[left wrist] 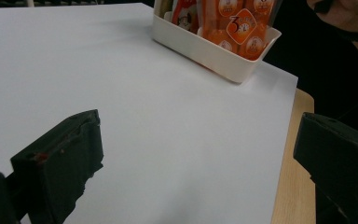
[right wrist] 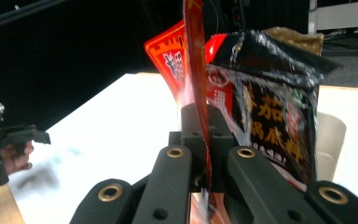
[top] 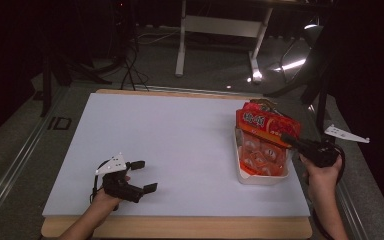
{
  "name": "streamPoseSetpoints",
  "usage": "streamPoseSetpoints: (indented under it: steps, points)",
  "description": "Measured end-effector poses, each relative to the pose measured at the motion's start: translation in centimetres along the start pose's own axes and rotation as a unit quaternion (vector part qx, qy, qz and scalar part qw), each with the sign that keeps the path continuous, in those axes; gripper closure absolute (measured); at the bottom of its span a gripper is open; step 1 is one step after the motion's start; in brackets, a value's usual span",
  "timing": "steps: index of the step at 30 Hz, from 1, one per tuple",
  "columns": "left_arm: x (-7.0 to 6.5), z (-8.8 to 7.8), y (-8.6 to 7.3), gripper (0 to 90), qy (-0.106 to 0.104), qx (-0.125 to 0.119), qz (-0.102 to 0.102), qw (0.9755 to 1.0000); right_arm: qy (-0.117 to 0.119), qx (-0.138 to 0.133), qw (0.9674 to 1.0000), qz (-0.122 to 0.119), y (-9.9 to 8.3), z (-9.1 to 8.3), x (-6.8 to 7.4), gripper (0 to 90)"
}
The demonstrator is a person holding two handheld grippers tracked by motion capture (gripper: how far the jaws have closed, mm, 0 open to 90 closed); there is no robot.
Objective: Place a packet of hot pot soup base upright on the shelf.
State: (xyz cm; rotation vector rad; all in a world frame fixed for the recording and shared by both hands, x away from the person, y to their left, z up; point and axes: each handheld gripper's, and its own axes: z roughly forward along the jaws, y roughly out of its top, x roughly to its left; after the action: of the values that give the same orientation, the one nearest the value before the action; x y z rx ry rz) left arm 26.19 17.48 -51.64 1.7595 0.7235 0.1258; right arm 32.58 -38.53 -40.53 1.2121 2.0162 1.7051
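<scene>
Both grippers were black. The left gripper [top: 142, 176] carried a pale grey three-cornered plate [top: 112, 163] on top, and its two blocky jaws were matte with chipped, rough edges. The right gripper [top: 286, 141] had brass-coloured rivets on its black linkage arms, a similar grey plate [top: 344, 133] at its right, and a dark cable looping below the hand [top: 323, 172]. Both forearms were bare.

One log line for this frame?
right gripper: shut on red packet, over bin | left gripper: open, empty, on table
</scene>
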Motion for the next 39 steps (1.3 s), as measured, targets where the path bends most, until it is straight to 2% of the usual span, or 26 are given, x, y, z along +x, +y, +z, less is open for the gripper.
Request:
streamPoseSetpoints:
  steps: [3,10,24,31,36,39]
  points:
    - [0.0,0.0,0.0,1.9,0.0,0.0,0.0,1.0,-0.005,-0.001,1.0,-0.003,-0.4,-0.3,-0.1,90.0]
    - [0.2,-0.2,-0.1,1.9,0.003,-0.003,-0.002,1.0,-0.003,-0.005,1.0,0.007,-1.2,-0.8,-0.5,89.8]
    - [0.2,-0.2,-0.2,1.9,0.003,-0.001,-0.003,1.0,-0.005,-0.009,0.9999,0.01,-2.0,-1.4,-1.0,89.6]
    - [0.3,-0.2,-0.3,1.9,0.004,-0.001,-0.004,1.0,0.001,-0.008,0.9998,0.016,-1.9,-1.3,-1.2,89.3]
    - [0.3,-0.1,-0.3,1.9,0.003,-0.001,-0.003,1.0,-0.003,0.0,0.9999,0.013,-1.4,-1.1,-0.9,84.8]
    - [0.2,-0.1,-0.3,1.9,0.001,-0.003,-0.005,1.0,-0.01,0.013,0.9999,0.004,-1.2,-0.7,-0.4,75.4]
